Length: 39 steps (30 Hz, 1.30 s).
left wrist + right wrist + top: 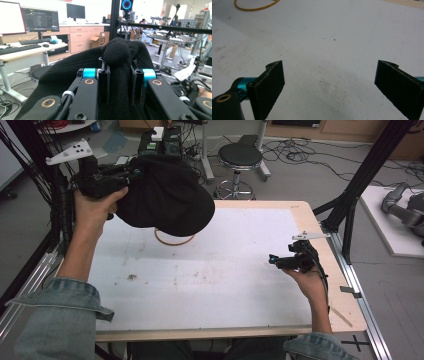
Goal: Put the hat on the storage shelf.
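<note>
I've got black cap (165,197) pinched in left gripper (120,75), lifted upper left | right gripper (329,80) wide, nothing in it | ring (173,240) on table (225,285) | placing left, I'd judge

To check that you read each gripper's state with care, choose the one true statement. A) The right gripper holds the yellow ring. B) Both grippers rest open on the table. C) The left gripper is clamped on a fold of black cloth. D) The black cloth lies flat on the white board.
C: the left gripper has its jaws shut on a bunched fold of the black cloth, lifted clear of the white board.
</note>
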Motion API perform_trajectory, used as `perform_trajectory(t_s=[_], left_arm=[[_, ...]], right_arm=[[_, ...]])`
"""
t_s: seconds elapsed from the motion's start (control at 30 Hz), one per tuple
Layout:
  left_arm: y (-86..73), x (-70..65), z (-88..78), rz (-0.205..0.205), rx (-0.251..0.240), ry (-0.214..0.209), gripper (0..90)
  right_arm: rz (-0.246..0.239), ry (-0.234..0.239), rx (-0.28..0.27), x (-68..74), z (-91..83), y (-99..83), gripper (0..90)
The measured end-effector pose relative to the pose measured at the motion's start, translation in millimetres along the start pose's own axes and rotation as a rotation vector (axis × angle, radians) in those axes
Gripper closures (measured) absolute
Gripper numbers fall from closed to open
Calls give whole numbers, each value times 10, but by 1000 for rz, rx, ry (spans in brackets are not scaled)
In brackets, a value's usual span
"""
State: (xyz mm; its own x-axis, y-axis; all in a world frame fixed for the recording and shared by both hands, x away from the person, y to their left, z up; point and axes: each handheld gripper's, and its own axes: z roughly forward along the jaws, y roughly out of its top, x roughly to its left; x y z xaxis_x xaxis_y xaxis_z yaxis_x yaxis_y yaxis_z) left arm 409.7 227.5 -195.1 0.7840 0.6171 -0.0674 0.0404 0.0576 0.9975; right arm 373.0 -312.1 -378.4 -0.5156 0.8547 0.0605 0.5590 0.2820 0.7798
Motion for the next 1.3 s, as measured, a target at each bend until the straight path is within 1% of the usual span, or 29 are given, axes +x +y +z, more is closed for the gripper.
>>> perform_trajectory(t_s=[0.07, 0.17, 0.27, 0.33, 0.4, 0.47, 0.57, 0.63, 0.73, 0.83, 0.87, 1.07, 1.13, 1.23, 1.3], left_arm=[[-13, 34, 39, -8, -13, 15, 750], [-29, 110, 101, -8, -23, 44, 750], [-54, 189, 142, -11, -34, 76, 750], [-85, 250, 170, -26, -46, 87, 750], [-127, 310, 213, -50, -53, 92, 750], [-178, 356, 269, -65, -56, 94, 750], [-259, 408, 368, -73, -51, 101, 750], [-309, 437, 426, -74, -38, 106, 749], [-380, 481, 508, -90, -18, 112, 749], [-420, 499, 568, -86, -5, 118, 749], [-436, 505, 589, -94, -3, 120, 748], [-518, 523, 662, -96, 16, 138, 743], [-546, 535, 677, -104, 22, 145, 740], [-586, 545, 694, -112, 26, 149, 732], [-611, 553, 712, -109, 36, 149, 729]], right_arm=[[2, 0, 2, 1, -1, -2, 88], [-4, 2, -4, -1, -1, -4, 88], [-1, 4, 7, 11, 0, -9, 88], [-3, 5, 6, 19, 3, -15, 88], [-2, 9, 6, 25, 10, -30, 88], [-2, 11, 18, 23, 24, -46, 88], [-2, 11, 20, 19, 30, -58, 88], [-2, 11, 19, 21, 22, -59, 88], [-7, 15, 15, 27, 23, -62, 88], [-5, 17, 20, 31, 31, -65, 88], [-5, 17, 20, 32, 34, -66, 88], [-8, 24, 24, 43, 44, -61, 88], [-12, 24, 23, 45, 48, -60, 88], [-13, 25, 27, 52, 48, -59, 88], [-11, 26, 25, 54, 54, -60, 88]])
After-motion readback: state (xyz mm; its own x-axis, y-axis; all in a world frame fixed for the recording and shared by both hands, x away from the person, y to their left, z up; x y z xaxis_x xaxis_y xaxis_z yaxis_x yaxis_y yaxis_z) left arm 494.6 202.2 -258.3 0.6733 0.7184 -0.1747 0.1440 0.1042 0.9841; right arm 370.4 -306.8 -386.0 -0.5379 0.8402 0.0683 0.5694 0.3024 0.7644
